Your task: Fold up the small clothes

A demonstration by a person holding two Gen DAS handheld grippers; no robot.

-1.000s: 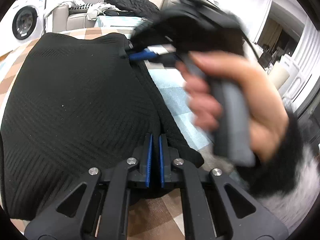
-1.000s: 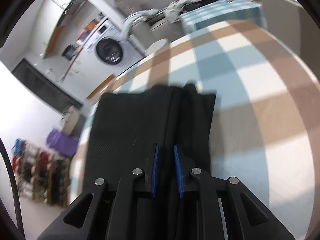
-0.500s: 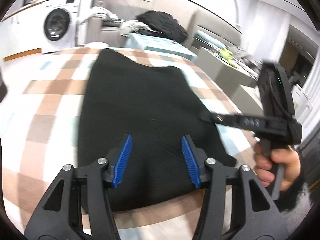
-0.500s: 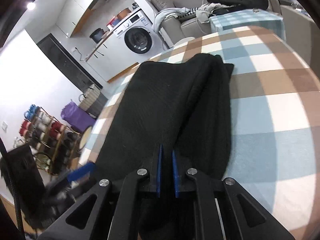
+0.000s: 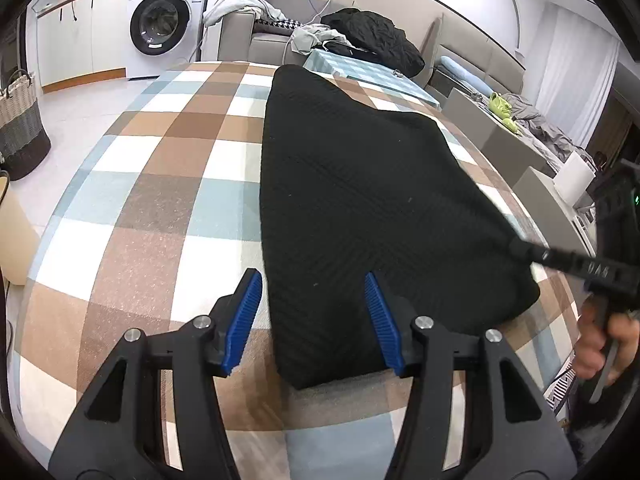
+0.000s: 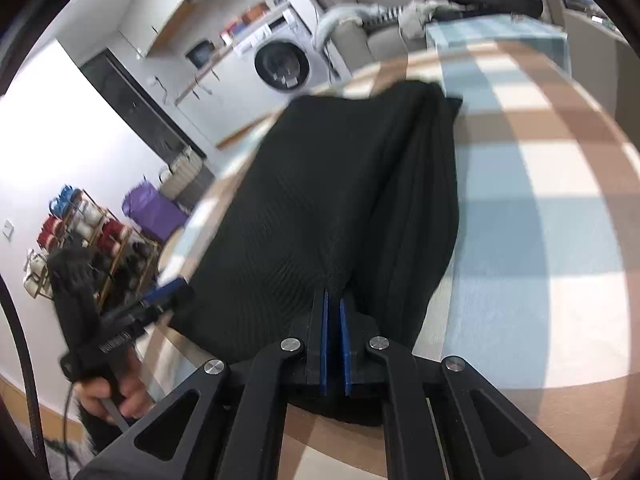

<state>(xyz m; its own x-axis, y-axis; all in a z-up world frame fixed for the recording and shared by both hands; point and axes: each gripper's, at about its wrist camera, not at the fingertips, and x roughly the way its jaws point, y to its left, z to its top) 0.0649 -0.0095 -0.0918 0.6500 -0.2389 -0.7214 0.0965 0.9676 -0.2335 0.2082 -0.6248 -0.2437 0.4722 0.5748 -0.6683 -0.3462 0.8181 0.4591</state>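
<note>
A black ribbed knit garment [image 5: 360,208] lies folded lengthwise on the checked tablecloth [image 5: 168,184]. My left gripper [image 5: 314,320] is open and empty, its blue pads on either side of the garment's near left corner, above it. My right gripper [image 6: 334,344] is shut on the garment's [image 6: 320,208] near edge, pinching a fold of the fabric. In the left wrist view the right gripper [image 5: 588,268] reaches the garment's right corner. In the right wrist view the left gripper [image 6: 160,300] shows at the left, blurred.
A washing machine [image 5: 164,28] stands behind the table. A sofa with clothes and a black jacket [image 5: 372,36] is at the back. A woven basket [image 5: 20,128] is on the floor left. A shoe rack [image 6: 80,232] stands beyond the table's left side.
My left gripper let go of the garment, opened wide and drew back. My right gripper stayed shut on the fabric and carried it toward the near edge.
</note>
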